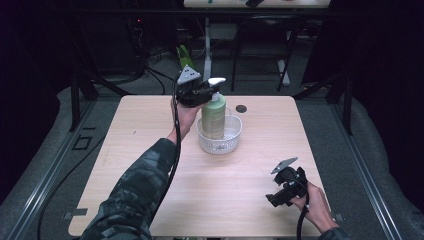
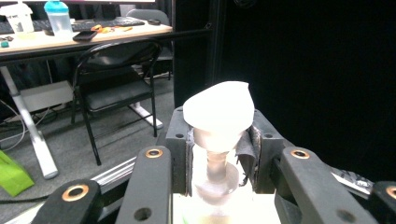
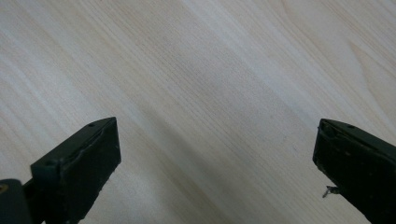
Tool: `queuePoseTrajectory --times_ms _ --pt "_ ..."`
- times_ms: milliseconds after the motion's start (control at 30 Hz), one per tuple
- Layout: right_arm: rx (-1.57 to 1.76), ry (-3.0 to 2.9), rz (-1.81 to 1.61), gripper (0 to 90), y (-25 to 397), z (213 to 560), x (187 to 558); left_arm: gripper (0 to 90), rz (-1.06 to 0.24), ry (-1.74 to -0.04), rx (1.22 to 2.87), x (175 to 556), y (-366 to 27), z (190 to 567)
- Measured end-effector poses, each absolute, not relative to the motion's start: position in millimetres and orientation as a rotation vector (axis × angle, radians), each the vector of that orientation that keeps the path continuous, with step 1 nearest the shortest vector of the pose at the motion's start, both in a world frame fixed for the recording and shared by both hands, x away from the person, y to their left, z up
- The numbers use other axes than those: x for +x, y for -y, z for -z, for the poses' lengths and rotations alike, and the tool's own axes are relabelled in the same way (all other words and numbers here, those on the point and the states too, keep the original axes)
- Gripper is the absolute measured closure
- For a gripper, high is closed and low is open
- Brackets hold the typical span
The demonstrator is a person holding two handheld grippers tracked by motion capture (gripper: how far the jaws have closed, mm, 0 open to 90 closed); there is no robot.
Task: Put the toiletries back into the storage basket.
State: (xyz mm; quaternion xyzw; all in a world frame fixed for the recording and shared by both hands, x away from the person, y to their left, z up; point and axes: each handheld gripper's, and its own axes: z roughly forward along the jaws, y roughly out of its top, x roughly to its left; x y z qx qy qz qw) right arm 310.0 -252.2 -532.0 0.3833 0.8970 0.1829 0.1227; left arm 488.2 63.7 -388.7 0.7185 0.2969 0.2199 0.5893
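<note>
A green pump bottle [image 1: 213,116] with a white pump head [image 1: 216,81] stands upright in a white perforated basket [image 1: 218,144] at the table's middle back. My left gripper [image 1: 204,93] is shut on the neck just under the pump head. The left gripper view shows the white pump head [image 2: 219,112] and its stem clamped between the padded jaws of the left gripper [image 2: 216,154]. My right gripper [image 1: 275,200] is low over the table near the front right corner, open. The right gripper view shows its jaws wide apart over bare wood [image 3: 210,93], holding nothing.
A small dark round spot [image 1: 241,108] lies on the light wooden table [image 1: 150,165] right of the basket. Behind the table are a desk with a chair [image 2: 116,79], cables on the floor and a green object [image 1: 183,55]. Dark curtains stand on both sides.
</note>
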Motion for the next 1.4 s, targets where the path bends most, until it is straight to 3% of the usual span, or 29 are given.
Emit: queuePoseTrajectory --times_ms 1400 --pt "1.101 -2.619 -0.517 1.4 251.1 532.0 309.8 67.1 -0.458 -0.681 1.732 473.7 -73.2 414.0"
